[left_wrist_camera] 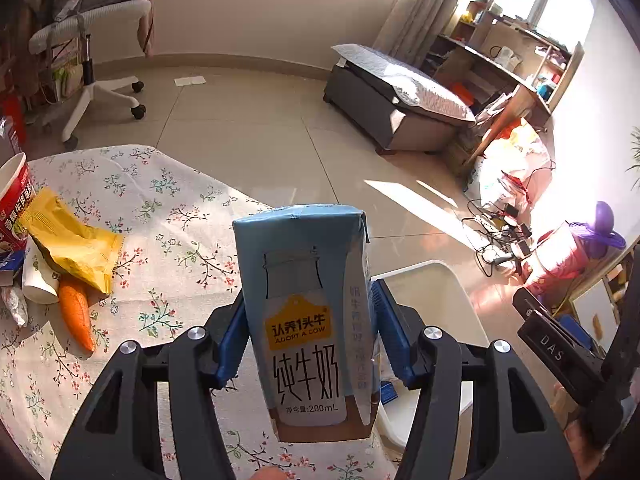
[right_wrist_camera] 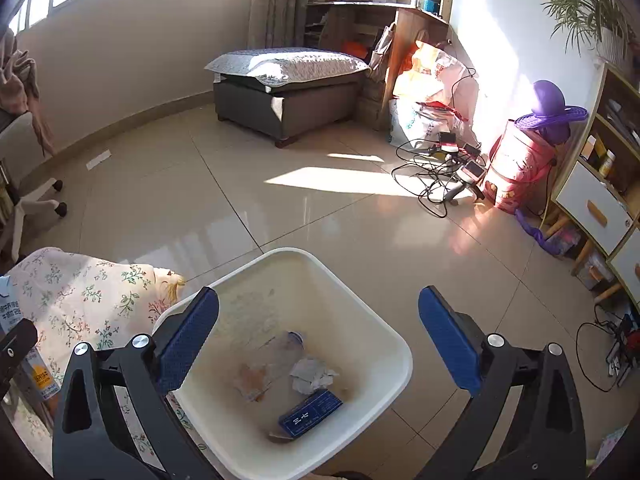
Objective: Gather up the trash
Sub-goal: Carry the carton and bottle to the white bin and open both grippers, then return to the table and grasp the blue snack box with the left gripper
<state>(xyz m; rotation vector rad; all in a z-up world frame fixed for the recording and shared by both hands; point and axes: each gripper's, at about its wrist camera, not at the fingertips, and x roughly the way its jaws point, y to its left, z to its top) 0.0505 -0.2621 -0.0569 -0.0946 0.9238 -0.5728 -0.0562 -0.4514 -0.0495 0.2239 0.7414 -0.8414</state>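
On the flowered tablecloth (left_wrist_camera: 168,216) at my far left stood a red noodle cup (left_wrist_camera: 14,196), its inside hidden from me, with a yellow wrapper (left_wrist_camera: 76,246) and a carrot (left_wrist_camera: 78,314) beside it. My left gripper (left_wrist_camera: 308,332) clenched the milk carton (left_wrist_camera: 306,320) upright above the table edge. Further right, my right gripper (right_wrist_camera: 318,340) hung released over the white bin (right_wrist_camera: 384,344), which held crumpled paper (right_wrist_camera: 312,374) and a blue box (right_wrist_camera: 312,414).
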